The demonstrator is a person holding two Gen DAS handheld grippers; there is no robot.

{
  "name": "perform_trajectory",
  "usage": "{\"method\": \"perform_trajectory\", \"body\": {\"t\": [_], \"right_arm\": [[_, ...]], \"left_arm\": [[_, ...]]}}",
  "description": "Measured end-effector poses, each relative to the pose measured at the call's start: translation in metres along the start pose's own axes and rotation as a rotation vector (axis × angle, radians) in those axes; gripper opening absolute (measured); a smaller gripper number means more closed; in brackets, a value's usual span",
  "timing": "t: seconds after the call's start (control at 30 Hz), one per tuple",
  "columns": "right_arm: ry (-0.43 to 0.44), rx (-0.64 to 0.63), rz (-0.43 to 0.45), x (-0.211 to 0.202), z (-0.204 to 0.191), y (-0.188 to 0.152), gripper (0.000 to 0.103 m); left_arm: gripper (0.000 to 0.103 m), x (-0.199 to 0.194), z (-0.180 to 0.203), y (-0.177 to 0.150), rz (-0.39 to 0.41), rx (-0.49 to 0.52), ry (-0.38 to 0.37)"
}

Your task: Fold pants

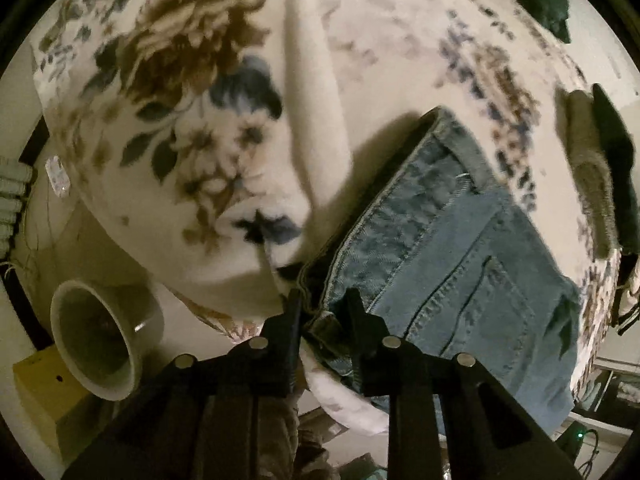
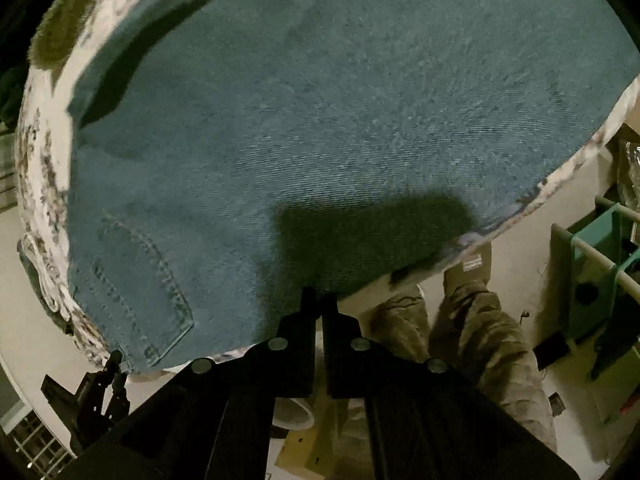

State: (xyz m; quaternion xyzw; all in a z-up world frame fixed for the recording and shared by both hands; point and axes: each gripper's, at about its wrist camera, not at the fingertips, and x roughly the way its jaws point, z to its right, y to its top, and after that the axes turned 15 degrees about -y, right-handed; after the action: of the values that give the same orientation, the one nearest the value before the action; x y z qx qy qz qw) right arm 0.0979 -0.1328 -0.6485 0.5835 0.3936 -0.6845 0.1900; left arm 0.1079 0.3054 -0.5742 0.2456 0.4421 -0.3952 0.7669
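Note:
Blue jeans (image 1: 440, 240) lie flat on a floral bedspread (image 1: 200, 140), back pocket up. In the left wrist view my left gripper (image 1: 324, 304) points down at the bed's near edge, its jaws closed on the waistband corner of the jeans. The right wrist view is filled by the denim of the jeans (image 2: 320, 120). My right gripper (image 2: 319, 298) has its two fingers pressed together on the near edge of the denim, at the rim of the bed. The left gripper (image 2: 118, 360) also shows there, low on the left at the pocket corner.
A pale round bin (image 1: 96, 340) and a yellow box (image 1: 44, 384) stand on the floor left of the bed. Grey and dark garments (image 1: 600, 184) lie at the bed's right. A person's legs in tan trousers (image 2: 480, 340) stand by the bed, next to a teal rack (image 2: 600, 272).

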Motion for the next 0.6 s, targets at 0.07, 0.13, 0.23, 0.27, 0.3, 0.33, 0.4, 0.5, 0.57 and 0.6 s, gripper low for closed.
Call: {"method": "perform_trajectory", "body": {"t": [0.07, 0.13, 0.23, 0.27, 0.3, 0.33, 0.4, 0.5, 0.57, 0.6], "right_arm": [[0.004, -0.030, -0.012, 0.006, -0.002, 0.007, 0.010], [0.096, -0.041, -0.030, 0.002, 0.001, 0.010, 0.032], [0.162, -0.059, 0.035, -0.024, 0.015, 0.011, 0.057], [0.165, -0.063, 0.062, -0.035, 0.021, 0.012, 0.057], [0.168, -0.057, 0.090, -0.045, 0.030, 0.014, 0.057], [0.178, -0.035, 0.118, -0.058, 0.045, 0.019, 0.057], [0.194, 0.036, 0.153, -0.077, 0.076, 0.031, 0.057], [0.210, 0.198, 0.233, -0.103, 0.148, 0.054, 0.057], [0.209, 0.307, 0.280, -0.117, 0.202, 0.074, 0.057], [0.212, 0.361, 0.298, -0.122, 0.230, 0.083, 0.057]], "left_arm": [[0.027, 0.002, 0.001, 0.005, -0.023, -0.011, 0.020], [0.033, -0.001, 0.018, 0.008, -0.039, 0.051, 0.103], [0.078, -0.008, 0.060, 0.001, -0.029, 0.204, 0.167], [0.099, -0.006, 0.077, -0.004, -0.038, 0.254, 0.188], [0.100, -0.004, 0.092, -0.009, -0.049, 0.295, 0.198], [0.100, 0.001, 0.112, -0.017, -0.063, 0.342, 0.208], [0.100, 0.014, 0.155, -0.036, -0.093, 0.420, 0.200], [0.100, 0.048, 0.241, -0.079, -0.152, 0.556, 0.136], [0.100, 0.068, 0.288, -0.111, -0.178, 0.626, 0.081], [0.100, 0.080, 0.313, -0.126, -0.191, 0.659, 0.059]]}}
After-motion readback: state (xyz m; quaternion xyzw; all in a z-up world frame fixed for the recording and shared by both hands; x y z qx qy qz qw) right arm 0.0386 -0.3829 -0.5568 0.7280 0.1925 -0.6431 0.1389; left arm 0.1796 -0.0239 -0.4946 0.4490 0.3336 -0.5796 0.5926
